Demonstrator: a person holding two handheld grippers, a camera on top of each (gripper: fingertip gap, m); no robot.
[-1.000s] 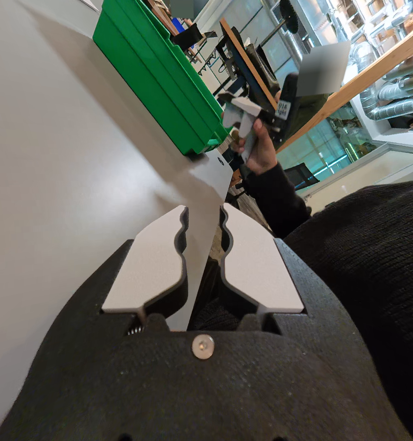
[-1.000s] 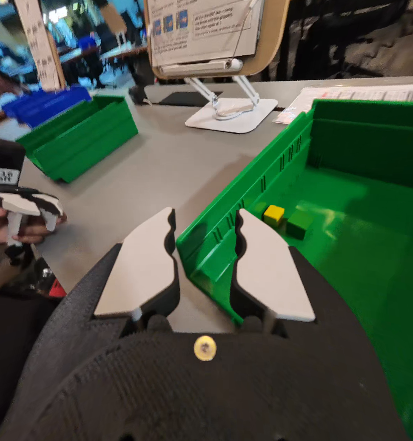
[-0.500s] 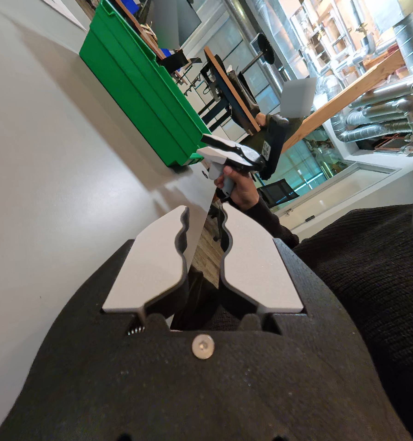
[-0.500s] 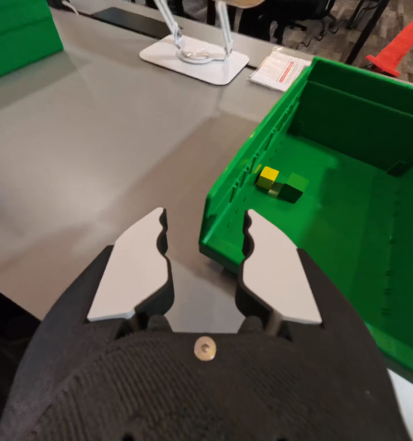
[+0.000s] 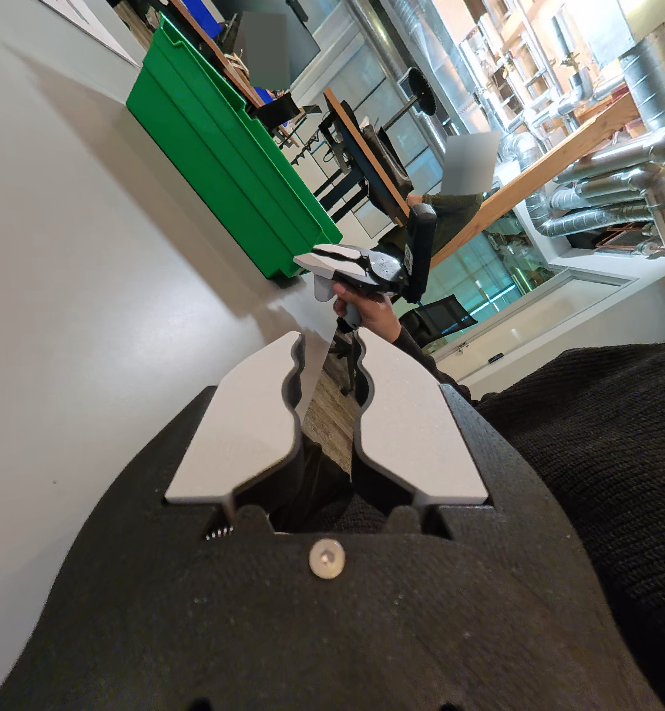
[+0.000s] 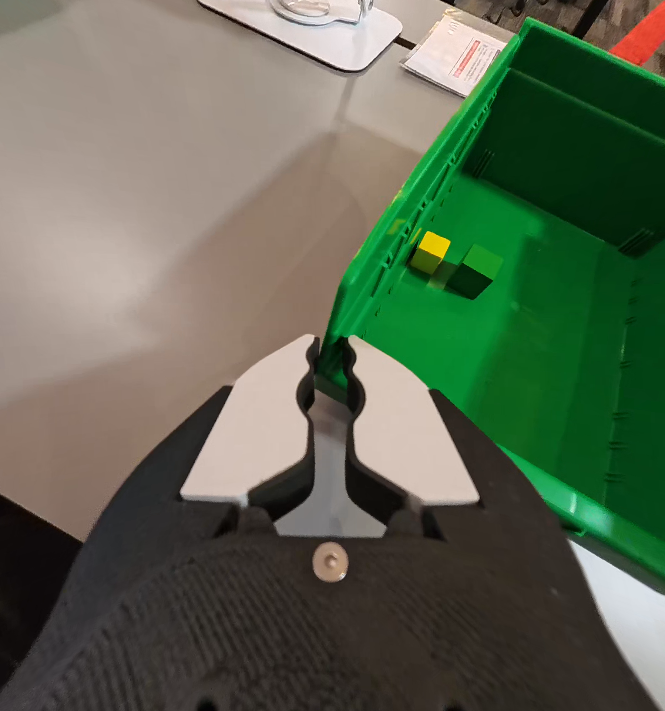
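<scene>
My right gripper (image 6: 332, 340) has its jaws nearly together around the near corner of a green bin (image 6: 553, 192) on the grey table (image 6: 131, 192). Inside the bin, by its left wall, lie a yellow cube (image 6: 430, 252) and a green cube (image 6: 475, 271), a small gap between them. In the left wrist view the right gripper (image 5: 304, 261), held in a hand, meets the corner of the same green bin (image 5: 215, 154). My left gripper (image 5: 329, 338) is open and empty, level with the table's front edge, well short of the bin.
A white stand base (image 6: 315, 34) and a paper sheet (image 6: 457, 57) lie on the table beyond the bin. A dark knitted sleeve (image 5: 592, 461) fills the right of the left wrist view. Desks, chairs and a seated person are behind.
My right gripper moved forward to the bin's near corner and its jaws narrowed from wide open to nearly shut around it. The left gripper stayed open and turned slightly.
</scene>
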